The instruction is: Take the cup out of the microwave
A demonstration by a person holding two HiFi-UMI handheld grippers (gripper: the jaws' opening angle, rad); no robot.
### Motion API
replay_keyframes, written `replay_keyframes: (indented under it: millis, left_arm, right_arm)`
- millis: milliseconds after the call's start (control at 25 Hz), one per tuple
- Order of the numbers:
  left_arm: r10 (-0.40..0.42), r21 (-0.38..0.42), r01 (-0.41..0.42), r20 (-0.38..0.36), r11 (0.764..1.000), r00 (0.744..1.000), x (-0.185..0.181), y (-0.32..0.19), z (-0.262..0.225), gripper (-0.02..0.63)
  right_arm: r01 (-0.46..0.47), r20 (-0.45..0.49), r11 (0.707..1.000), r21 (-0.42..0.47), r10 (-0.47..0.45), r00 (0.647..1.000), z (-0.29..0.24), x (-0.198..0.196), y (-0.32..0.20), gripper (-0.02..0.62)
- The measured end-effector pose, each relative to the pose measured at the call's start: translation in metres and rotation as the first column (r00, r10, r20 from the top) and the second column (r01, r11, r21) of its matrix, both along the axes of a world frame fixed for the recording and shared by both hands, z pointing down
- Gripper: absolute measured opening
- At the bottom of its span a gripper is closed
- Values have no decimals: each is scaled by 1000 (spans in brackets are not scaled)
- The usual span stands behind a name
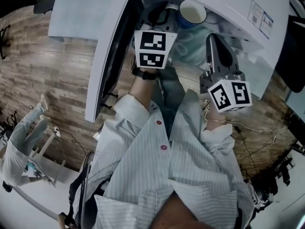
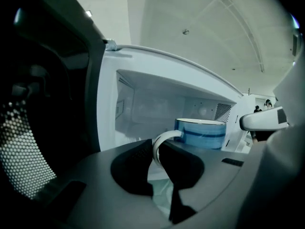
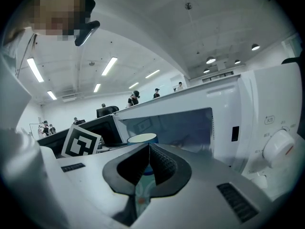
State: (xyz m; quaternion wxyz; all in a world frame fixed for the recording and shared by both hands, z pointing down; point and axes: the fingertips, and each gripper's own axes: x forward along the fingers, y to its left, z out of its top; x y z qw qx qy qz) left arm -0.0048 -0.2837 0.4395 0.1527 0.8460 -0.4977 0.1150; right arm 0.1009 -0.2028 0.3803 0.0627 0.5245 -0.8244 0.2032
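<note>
With the microwave door (image 1: 107, 56) standing open at left, the left gripper (image 2: 156, 147) is holding its jaws narrowly clamped on the handle (image 2: 159, 140) of the cup (image 2: 200, 133). The cup is sitting at the cavity mouth, so the grasp is done and withdrawal is pending. At right, the right gripper (image 3: 148, 149) is keeping its jaws together, empty.

The open door (image 1: 95, 56) walls the left of the microwave (image 1: 238, 8) mouth, its front unblocked.

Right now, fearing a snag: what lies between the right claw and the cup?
Nothing: in the right gripper view the stretch from the right claw to the cup is bare.
</note>
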Motion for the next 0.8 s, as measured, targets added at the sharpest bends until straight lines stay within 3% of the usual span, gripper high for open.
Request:
replay_keyframes:
  millis: [800]
  left_arm:
    - [53,43,-47,-149,998,987,-11,59,-85,51]
  right_arm:
    - [8,1,995,102,-8,1000,-69,0,3,34]
